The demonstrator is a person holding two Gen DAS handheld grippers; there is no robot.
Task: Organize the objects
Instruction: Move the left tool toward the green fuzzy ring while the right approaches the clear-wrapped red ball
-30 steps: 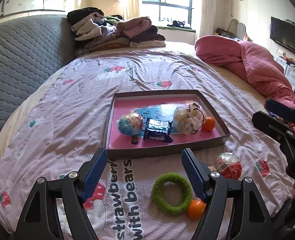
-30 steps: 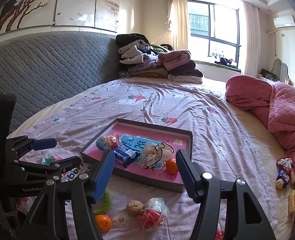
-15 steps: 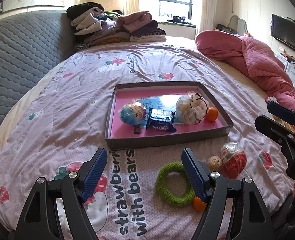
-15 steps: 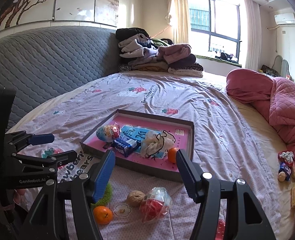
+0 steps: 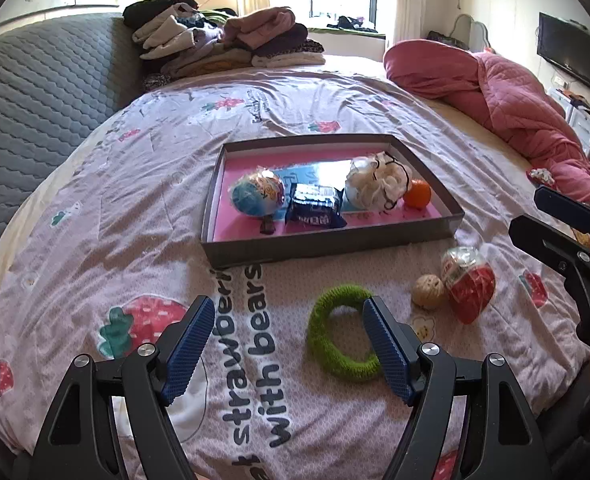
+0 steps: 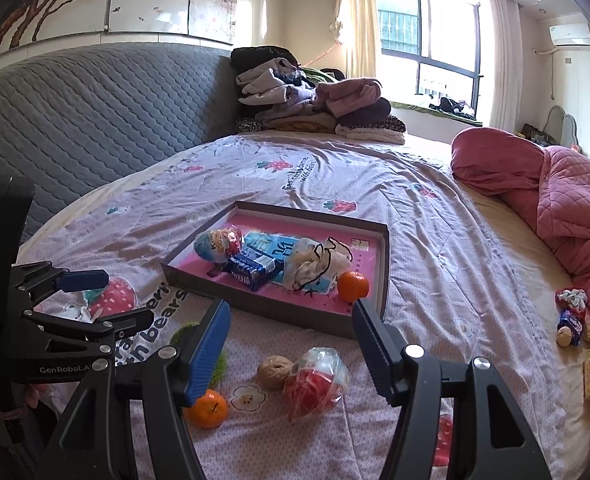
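Both claws gape wide, holding nothing, hovering over the bed [image 5: 95, 208]. Left claw [image 5: 287, 344] sits low, its right finger over the green ring [image 5: 337, 334]; looks lined up to straddle the ring's band. Right claw [image 6: 291, 340] hangs above the loose walnut [image 6: 275, 371], red wrapped ball [image 6: 315, 382] and orange [image 6: 207, 403].

Tray [image 5: 335, 245] lies just beyond them, long axis left-right in the left view, open side up. It already holds a blue egg toy [image 5: 257, 196], dark snack pack [image 5: 315, 210], white puff [image 5: 377, 182] and another orange [image 5: 417, 193]; probably the collecting spot.

Ring lies flat, hole up, slightly oval, long axis running toward the tray. A few more bits [image 6: 573, 314] sit well apart by the pink quilt [image 6: 567, 200].
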